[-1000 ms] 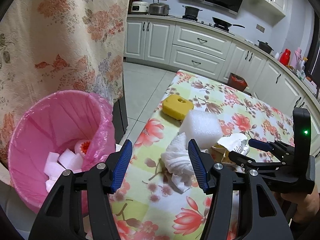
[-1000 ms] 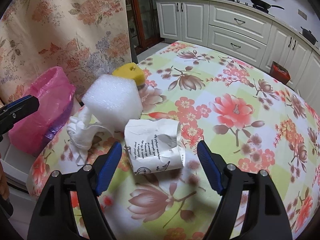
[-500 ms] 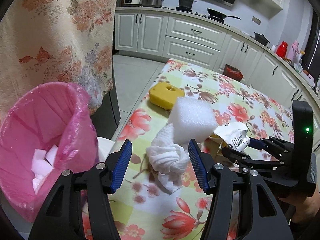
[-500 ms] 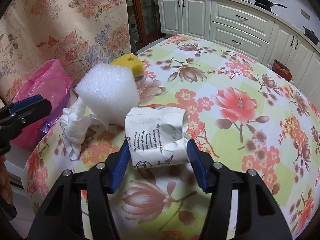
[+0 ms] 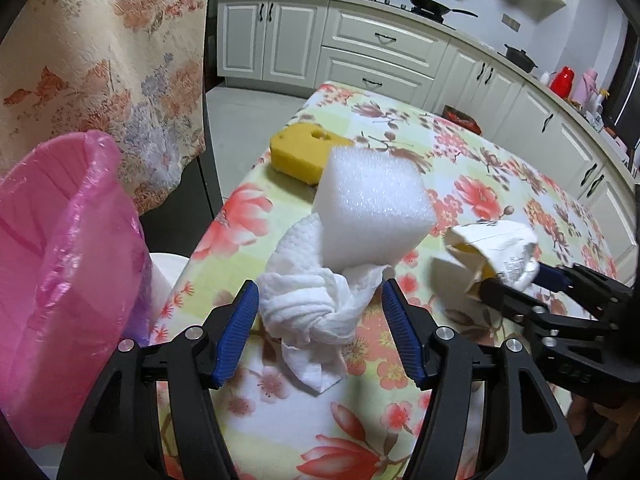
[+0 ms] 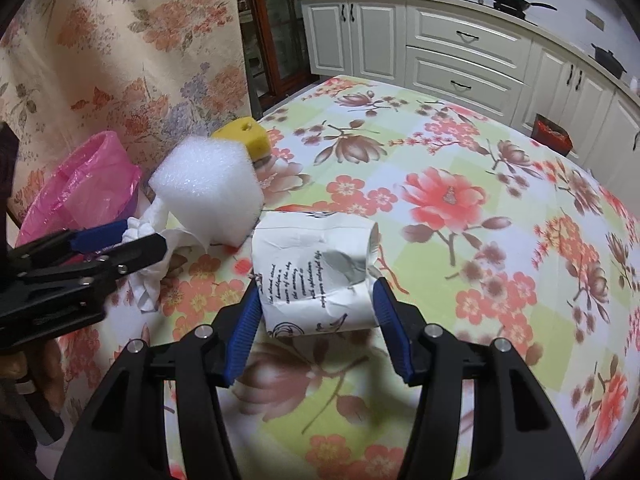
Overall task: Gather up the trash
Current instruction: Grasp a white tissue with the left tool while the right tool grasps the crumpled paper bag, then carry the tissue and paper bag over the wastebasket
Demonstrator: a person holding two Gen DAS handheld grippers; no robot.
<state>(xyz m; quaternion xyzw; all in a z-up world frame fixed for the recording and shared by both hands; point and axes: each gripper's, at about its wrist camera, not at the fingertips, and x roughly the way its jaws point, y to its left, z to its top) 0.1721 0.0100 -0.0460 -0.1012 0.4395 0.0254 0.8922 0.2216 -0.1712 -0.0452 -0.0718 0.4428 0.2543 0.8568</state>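
My right claw (image 6: 314, 326) clamped on crumpled printed paper cup (image 6: 316, 276), pads pressing both sides; cup at near part of floral worktop (image 6: 460, 240). My left claw (image 5: 320, 324) half-wide, jaws just been opening, straddling twisted white paper towel (image 5: 316, 304); left pad at towel's edge, right pad apart from it, no grip. White foam block (image 5: 372, 208) sits on towel's far end. Yellow sponge (image 5: 304, 152) beyond block, near worktop edge. Pink-lined trash bin (image 5: 60, 260) stands off worktop's left edge.
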